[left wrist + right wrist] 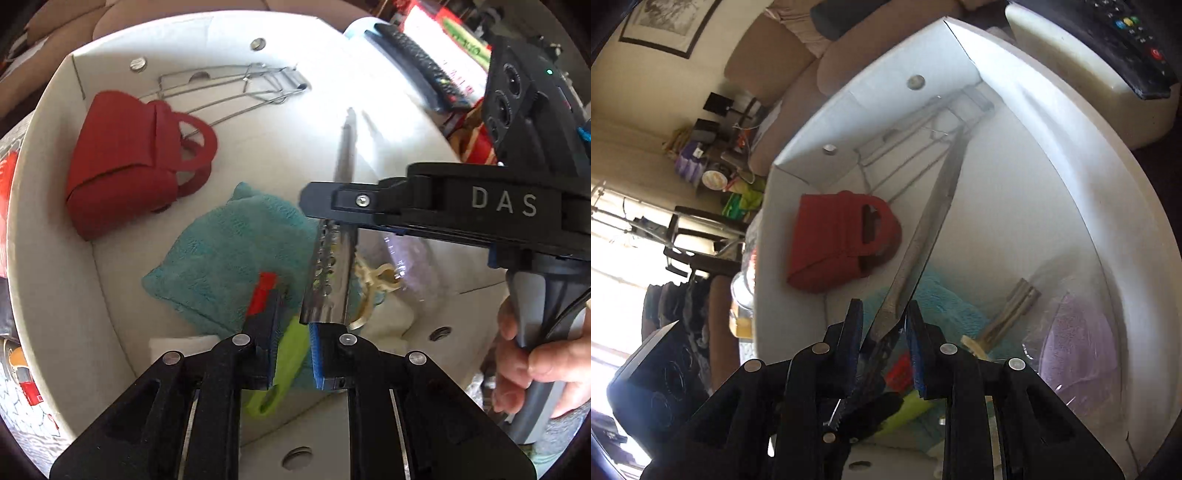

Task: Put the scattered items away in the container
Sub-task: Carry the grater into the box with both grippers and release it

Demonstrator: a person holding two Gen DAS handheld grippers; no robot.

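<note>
Your right tongs [884, 339] are clenched on a metal grater [330, 273], held over the white box [48, 229]. Your left tongs [291, 347] stand slightly apart, gripping nothing, above a green handle [284, 365]. In the box lie a teal cloth [229, 251], a red pouch [122, 162] at far left and a wire rack [229, 88] against the far wall.

White box [55, 236], open-topped, walls upright, holds everything below.
Red pouch [122, 166] with looped handles lies near the box's far left corner.
Wire tongs [236, 88] lie along the far wall, just behind the pouch.
Teal towel [229, 251], crumpled, sits mid-floor.
Metal grater [330, 273], long and perforated, stands tilted above the towel's right edge.
Lime-green handle [284, 365] lies at the towel's near edge.
</note>
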